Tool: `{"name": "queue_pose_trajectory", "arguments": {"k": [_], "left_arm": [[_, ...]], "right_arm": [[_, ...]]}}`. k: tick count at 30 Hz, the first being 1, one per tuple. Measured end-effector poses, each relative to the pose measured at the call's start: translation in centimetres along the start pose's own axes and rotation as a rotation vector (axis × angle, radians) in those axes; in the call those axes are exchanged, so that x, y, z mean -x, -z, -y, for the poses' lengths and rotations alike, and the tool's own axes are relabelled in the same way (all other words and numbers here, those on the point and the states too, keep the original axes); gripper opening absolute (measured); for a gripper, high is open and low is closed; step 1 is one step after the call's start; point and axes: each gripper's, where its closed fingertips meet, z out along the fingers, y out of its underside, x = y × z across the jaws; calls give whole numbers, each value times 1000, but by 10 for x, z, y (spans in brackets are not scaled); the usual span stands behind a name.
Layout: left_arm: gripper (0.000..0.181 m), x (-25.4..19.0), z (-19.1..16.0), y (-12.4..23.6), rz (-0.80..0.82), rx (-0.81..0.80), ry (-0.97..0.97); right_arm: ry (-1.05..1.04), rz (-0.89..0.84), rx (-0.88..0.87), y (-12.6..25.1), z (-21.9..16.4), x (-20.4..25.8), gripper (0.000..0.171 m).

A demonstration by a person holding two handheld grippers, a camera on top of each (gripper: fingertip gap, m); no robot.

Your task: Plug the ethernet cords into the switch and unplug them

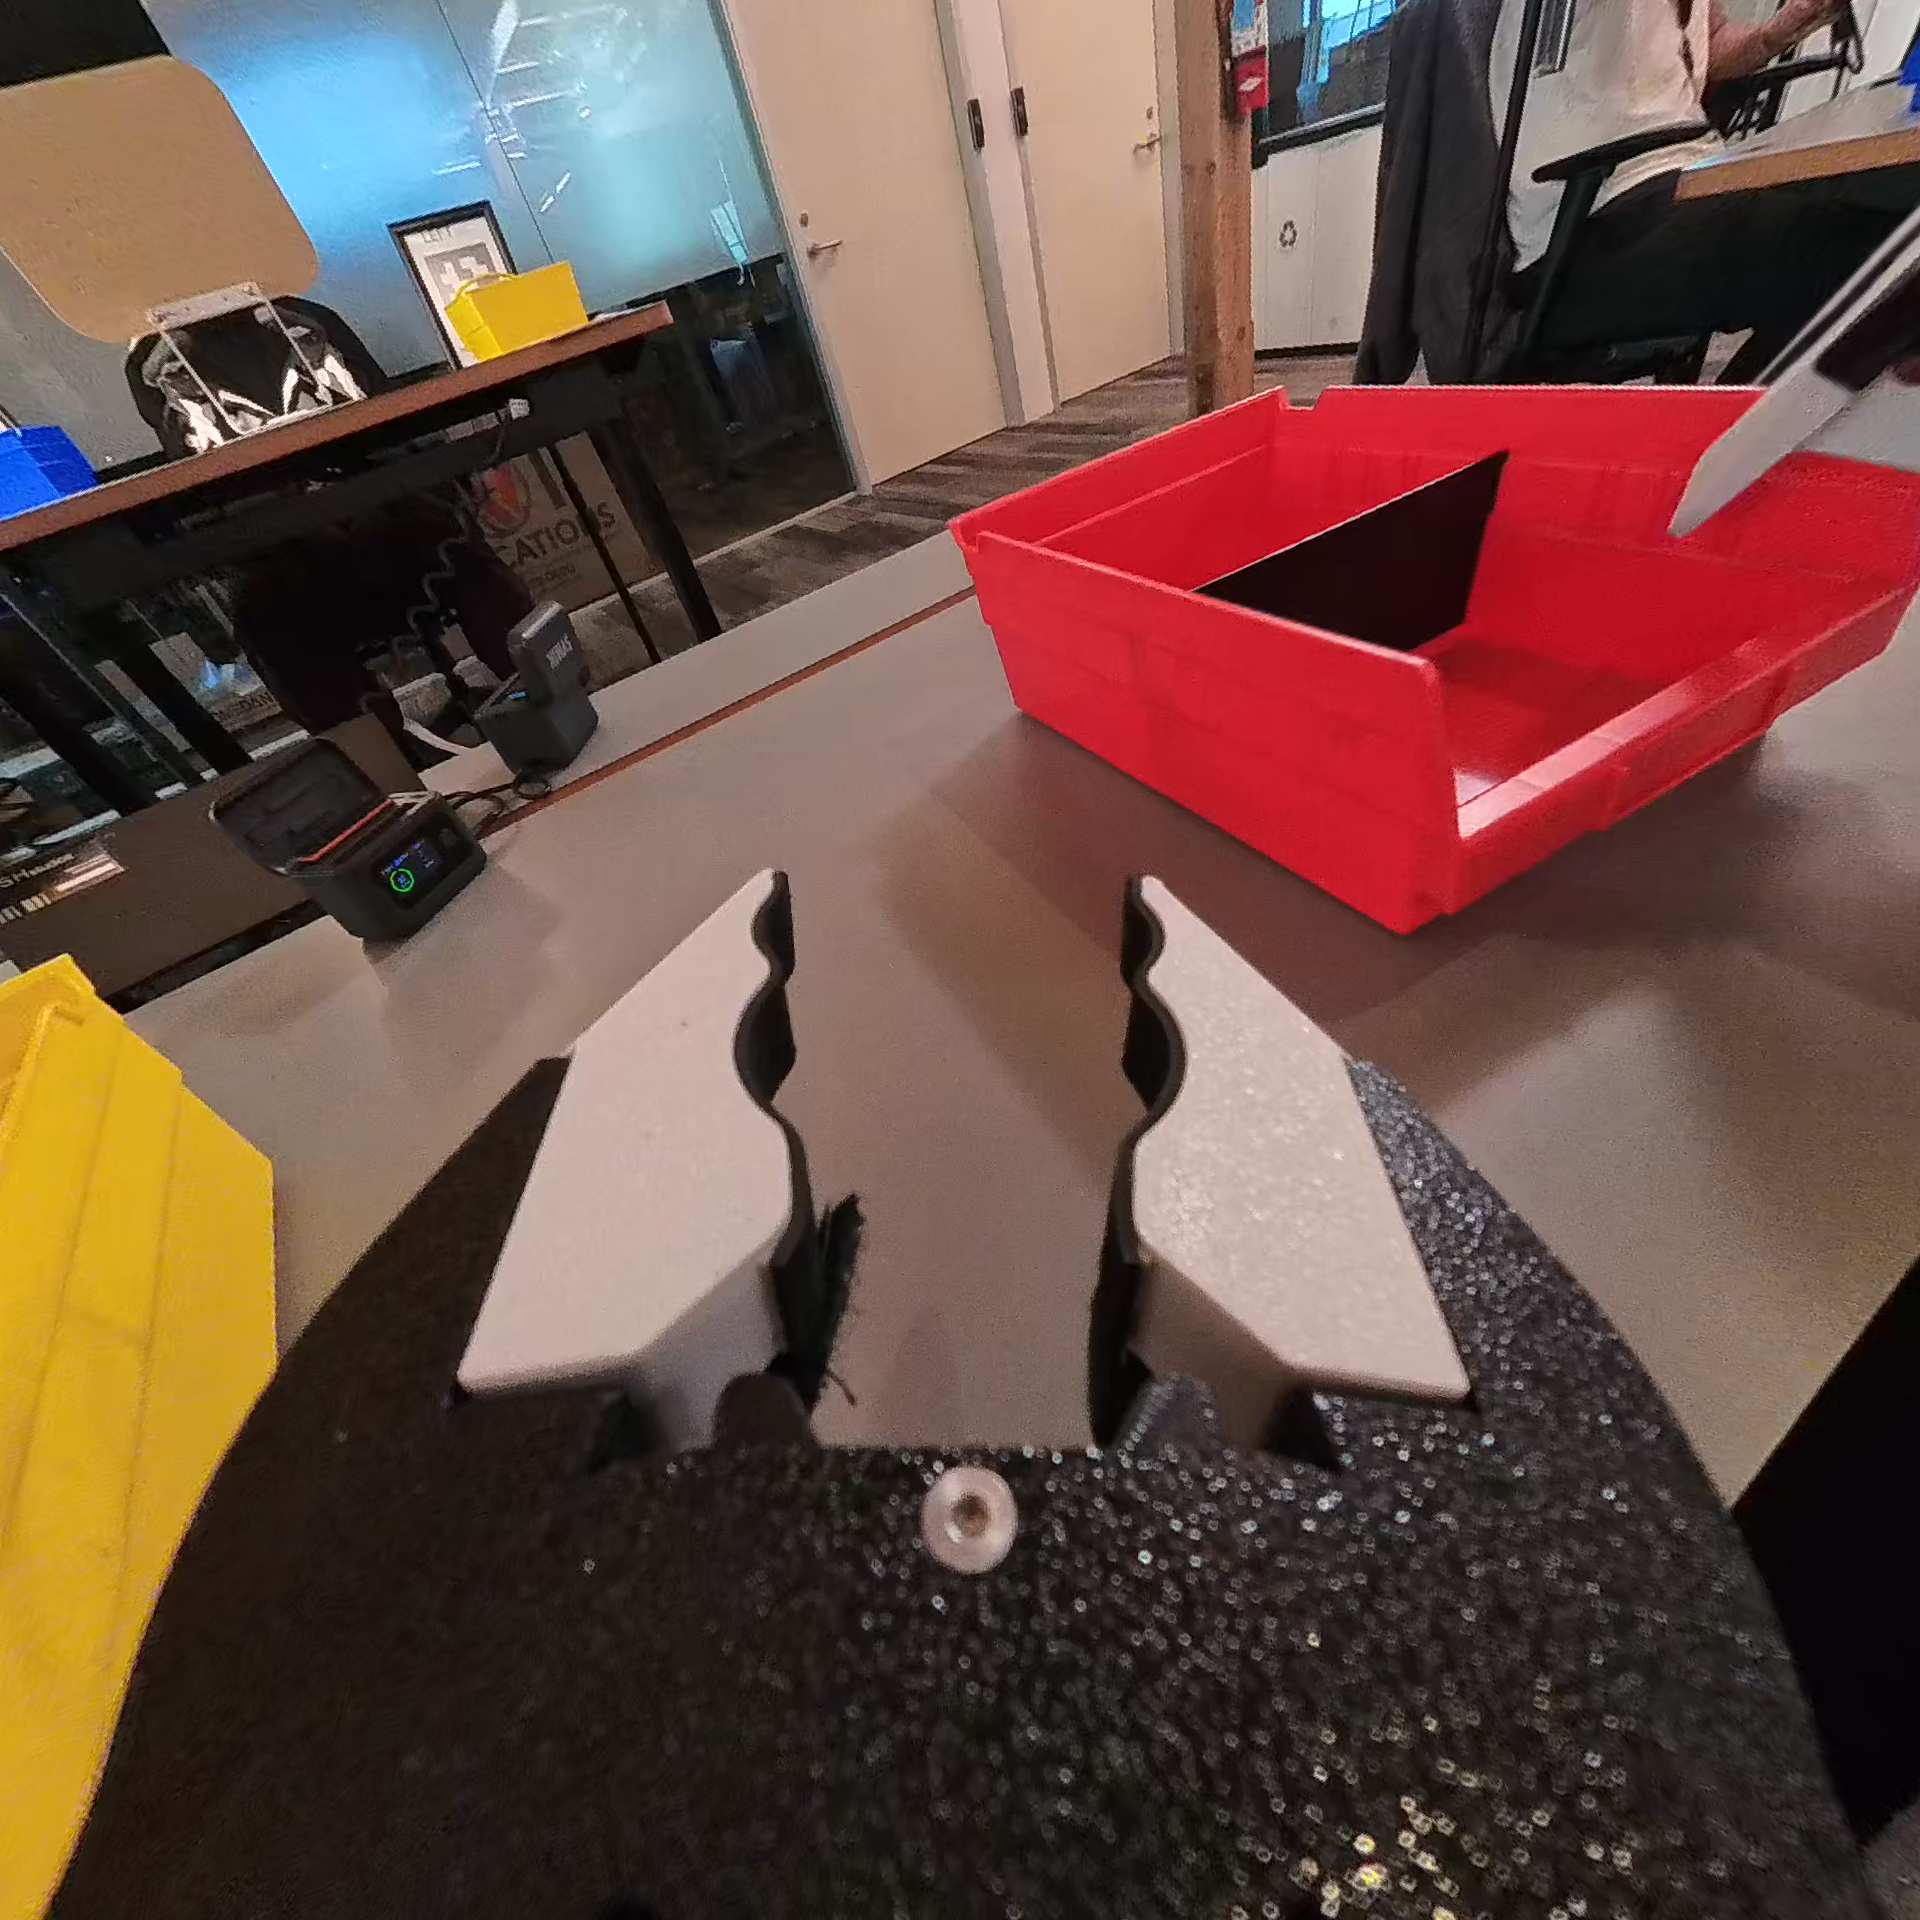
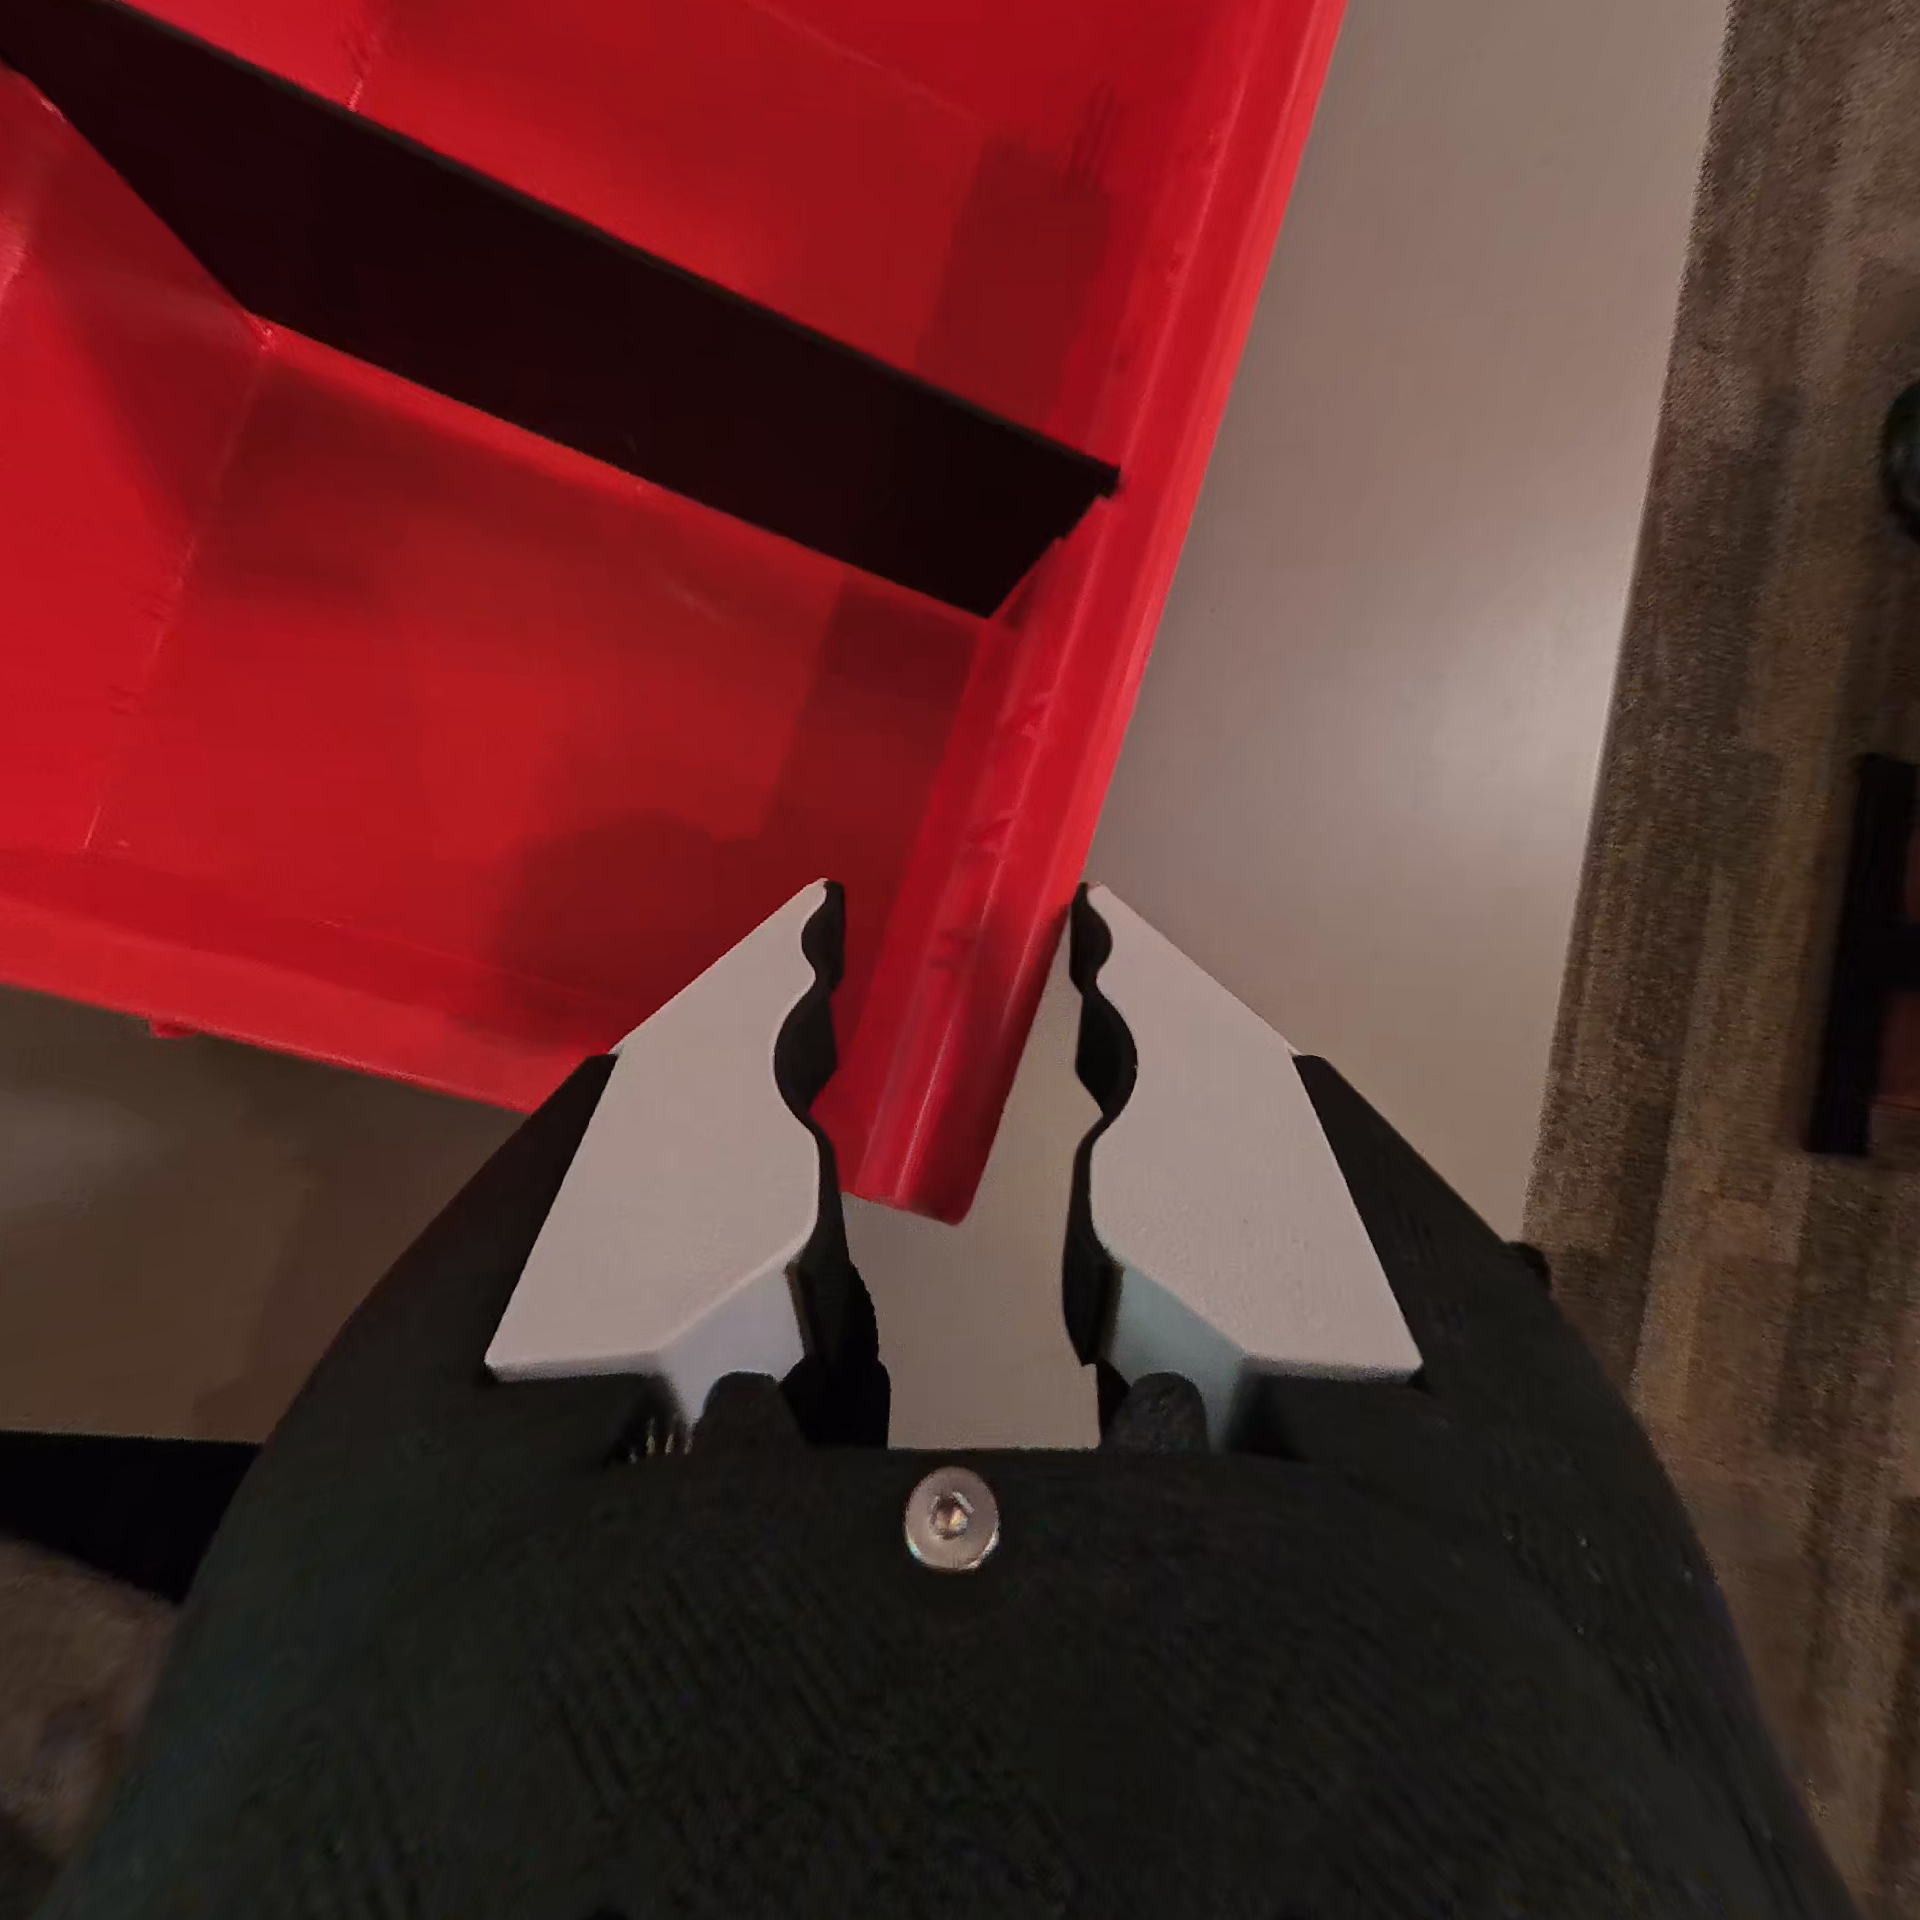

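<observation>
The left claw (image 1: 956,1049) hangs low over the grey surface (image 1: 1039,790) with its jaws wide and nothing between them, likely parked out of the way while the other side works. The right claw (image 2: 951,1039) points down at the red bin (image 2: 468,675), jaws partly apart and straddling the bin's side wall at its near corner; whether the pads press the wall or only flank it I cannot tell. This looks like a reach to take the bin by its rim and shift it. A black divider (image 2: 582,343) splits the bin, and the part in view looks bare. No cords or switch show in either view (perhaps they wait elsewhere). A yellow bin (image 1: 114,1351) sits at the left.
</observation>
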Motion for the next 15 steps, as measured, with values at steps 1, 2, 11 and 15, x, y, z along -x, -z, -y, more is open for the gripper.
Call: {"name": "queue_pose_trajectory", "arguments": {"k": [1,2,11,15], "left_arm": [[62,0,-1,0,0,2,1],[62,1,-1,0,0,3,3],[63,11,-5,3,30,13,6],[63,29,-4,10,81,9,5]], "right_arm": [[3,-10,-10,4,2,-1,44],[5,-20,-26,9,5,-2,44],[77,-113,-233,71,43,6,46],[148,-77,-395,102,69,33,49]]}}
